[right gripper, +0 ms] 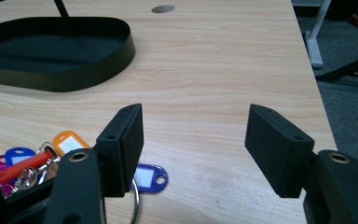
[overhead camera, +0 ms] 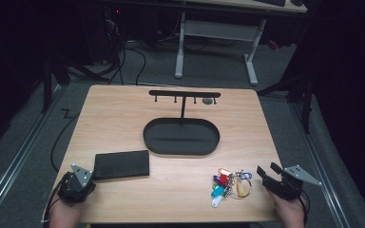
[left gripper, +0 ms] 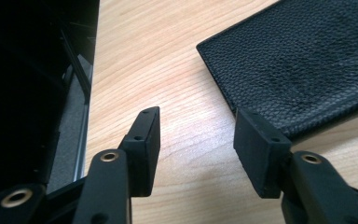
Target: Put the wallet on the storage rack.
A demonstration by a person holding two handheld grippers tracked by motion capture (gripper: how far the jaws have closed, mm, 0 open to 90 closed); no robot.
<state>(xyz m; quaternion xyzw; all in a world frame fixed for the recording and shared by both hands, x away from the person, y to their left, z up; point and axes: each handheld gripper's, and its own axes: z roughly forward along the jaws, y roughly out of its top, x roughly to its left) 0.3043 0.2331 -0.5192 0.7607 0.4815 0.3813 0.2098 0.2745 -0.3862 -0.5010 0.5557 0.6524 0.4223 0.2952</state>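
A black oval tray [overhead camera: 181, 137] sits at the middle of the tabletop [overhead camera: 123, 114], toward the far edge. A thin post rises from its far side and carries a hook bar [overhead camera: 184, 93]. A small grey disc [overhead camera: 207, 100] lies near the far edge. Beyond the tabletop, white desk legs [overhead camera: 179, 47] stand on grey floor.

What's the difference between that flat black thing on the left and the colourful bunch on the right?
The black wallet is one flat, dark, leather-grained rectangle; the bunch of keys is a loose heap of bright tags in orange, blue, red and green on metal rings. The wallet lies beside the left gripper, the keys beside the right gripper. Both rest untouched on the table, near its front edge.
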